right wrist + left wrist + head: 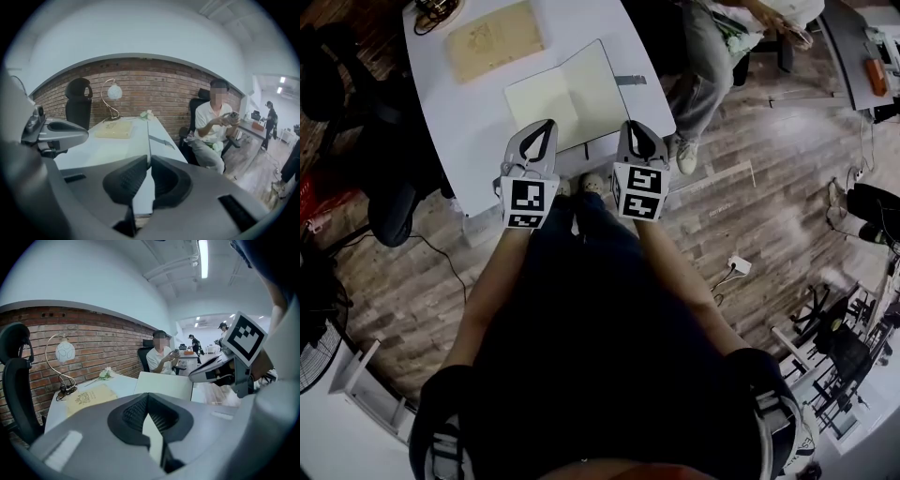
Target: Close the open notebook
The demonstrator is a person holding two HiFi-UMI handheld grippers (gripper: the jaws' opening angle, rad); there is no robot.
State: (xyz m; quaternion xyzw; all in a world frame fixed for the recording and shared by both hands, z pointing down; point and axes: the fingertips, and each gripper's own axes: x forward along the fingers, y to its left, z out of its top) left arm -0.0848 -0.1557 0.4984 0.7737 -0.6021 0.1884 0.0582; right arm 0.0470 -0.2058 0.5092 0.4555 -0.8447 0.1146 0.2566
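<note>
The open notebook (567, 94) lies flat on the white table (450, 122), cream pages up, its dark cover showing along the right and near edges. In the left gripper view the notebook (164, 385) is just beyond the jaws. My left gripper (547, 123) hovers over the notebook's near edge, tips touching, nothing between them (148, 398). My right gripper (632, 124) sits at the notebook's near right corner. In the right gripper view its jaws (149, 159) are closed to a thin slit in line with the notebook's right edge, and I see nothing clamped.
A tan booklet (494, 37) lies beyond the notebook, with a globe lamp (64, 352) at the far end. A grey strap (630, 80) lies right of the notebook. A seated person (213, 122) is at the table's right, a black chair (356, 103) at its left.
</note>
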